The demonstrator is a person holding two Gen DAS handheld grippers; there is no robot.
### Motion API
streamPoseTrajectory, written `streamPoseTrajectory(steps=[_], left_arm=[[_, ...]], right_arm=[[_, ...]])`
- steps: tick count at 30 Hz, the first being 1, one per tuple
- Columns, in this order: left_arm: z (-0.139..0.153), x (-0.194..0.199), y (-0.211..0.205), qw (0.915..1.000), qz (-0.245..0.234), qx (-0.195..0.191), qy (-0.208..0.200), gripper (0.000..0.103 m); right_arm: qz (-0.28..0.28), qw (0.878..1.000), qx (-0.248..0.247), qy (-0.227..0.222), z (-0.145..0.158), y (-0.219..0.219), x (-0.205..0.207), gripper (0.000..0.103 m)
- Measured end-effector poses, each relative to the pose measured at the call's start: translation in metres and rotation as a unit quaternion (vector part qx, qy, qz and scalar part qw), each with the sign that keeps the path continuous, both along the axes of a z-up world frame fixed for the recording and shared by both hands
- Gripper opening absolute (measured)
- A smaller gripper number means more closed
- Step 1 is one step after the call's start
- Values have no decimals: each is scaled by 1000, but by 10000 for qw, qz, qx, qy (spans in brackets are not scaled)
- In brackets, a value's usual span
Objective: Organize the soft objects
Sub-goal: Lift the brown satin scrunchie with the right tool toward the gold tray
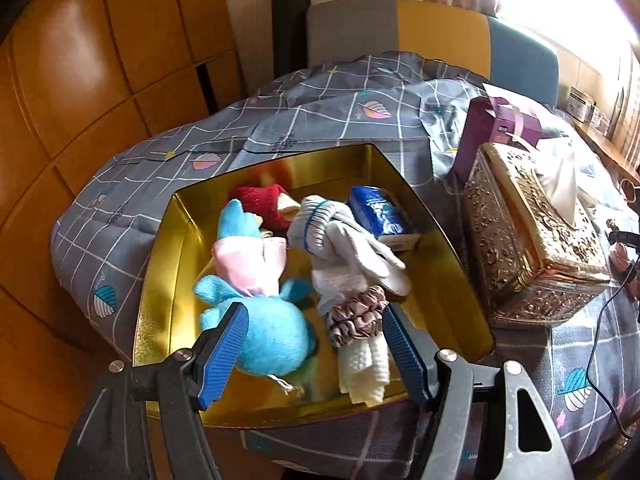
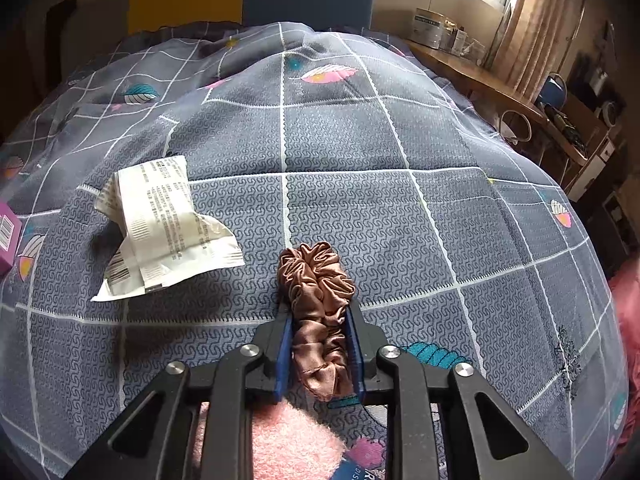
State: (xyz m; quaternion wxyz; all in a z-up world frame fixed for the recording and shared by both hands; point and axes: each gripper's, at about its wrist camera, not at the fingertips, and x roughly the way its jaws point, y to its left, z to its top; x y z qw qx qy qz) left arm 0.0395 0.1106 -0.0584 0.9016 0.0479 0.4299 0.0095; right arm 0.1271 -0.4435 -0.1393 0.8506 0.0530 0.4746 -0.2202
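Clamping a brown scrunchie (image 2: pixel 320 312) between its blue pads, the right gripper (image 2: pixel 320 320) holds it just over the grey checked bedspread (image 2: pixel 360 152). Its jaws are nearly together, with the satin folds squeezed between them and bulging out past the fingertips. A crumpled white packet (image 2: pixel 160 232) lies on the bedspread to the left of the scrunchie, apart from it, and a pink fluffy cloth (image 2: pixel 288 440) shows beneath the gripper's frame.

The left gripper (image 1: pixel 314 324) hangs over a gold tin box (image 1: pixel 168 280) that sits on the same bedspread (image 1: pixel 320 112). Its jaws stand wide apart and nothing is between its pads. Inside the box lie a blue plush toy (image 1: pixel 264 336) in a pink dress, a red soft item (image 1: pixel 260 200) at the far wall, a pair of white gloves (image 1: pixel 340 236), a mauve scrunchie (image 1: pixel 356 316), a cream cloth (image 1: pixel 364 368) and a blue tissue pack (image 1: pixel 380 212). The mauve scrunchie rests on the gloves and the cream cloth. Just right of the box stands an ornate gold tissue box (image 1: pixel 528 240), with a purple gift box (image 1: pixel 496 120) behind it.
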Motion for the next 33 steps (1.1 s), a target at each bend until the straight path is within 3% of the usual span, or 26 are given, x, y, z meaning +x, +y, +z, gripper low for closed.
streamPoseTrajectory(steps=[16, 25, 33], left_arm=[[-4, -5, 3, 9992, -222, -331, -51, 70], [-5, -6, 15, 9983, -155, -554, -102, 70], [1, -9, 25, 9977, -145, -609, -246, 70]], right_arm=[[-298, 9976, 622, -60, 12, -8, -6, 12], [17, 9966, 745, -355, 60, 12, 10, 12], [651, 9916, 985, -522, 99, 64, 42, 12]])
